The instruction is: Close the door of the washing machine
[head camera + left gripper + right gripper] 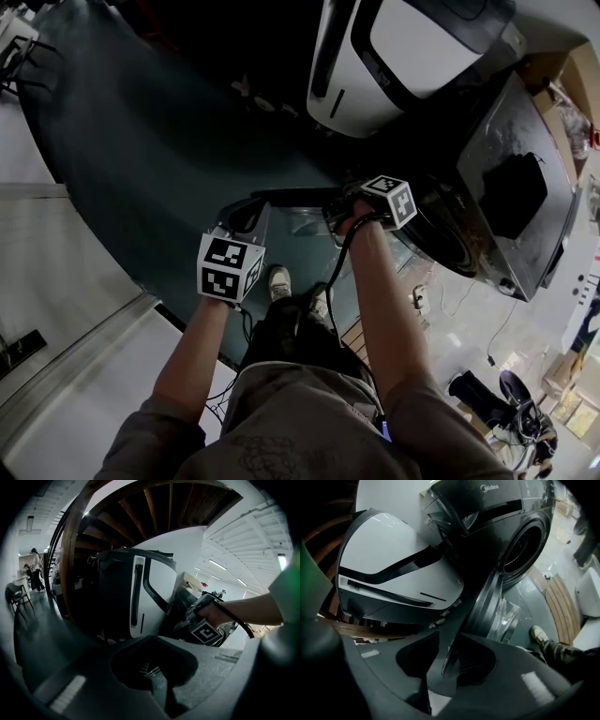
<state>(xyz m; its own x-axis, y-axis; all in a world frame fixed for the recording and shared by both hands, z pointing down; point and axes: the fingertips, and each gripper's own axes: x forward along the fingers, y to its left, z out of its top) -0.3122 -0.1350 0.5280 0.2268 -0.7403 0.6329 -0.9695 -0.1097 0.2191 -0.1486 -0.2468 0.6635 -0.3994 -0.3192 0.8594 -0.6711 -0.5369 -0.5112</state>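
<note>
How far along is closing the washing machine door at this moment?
Done: nothing yet; the round glass-fronted door stands swung wide from the dark front-loading washing machine, its drum opening exposed. In hand: the right gripper straddles the door's rim, though a firm pinch is not clear. Remaining: swing the door onto the opening until it sits flush.

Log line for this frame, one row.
washing machine door: open | right gripper: clamped on its rim | left gripper: open, empty, by door edge
</note>
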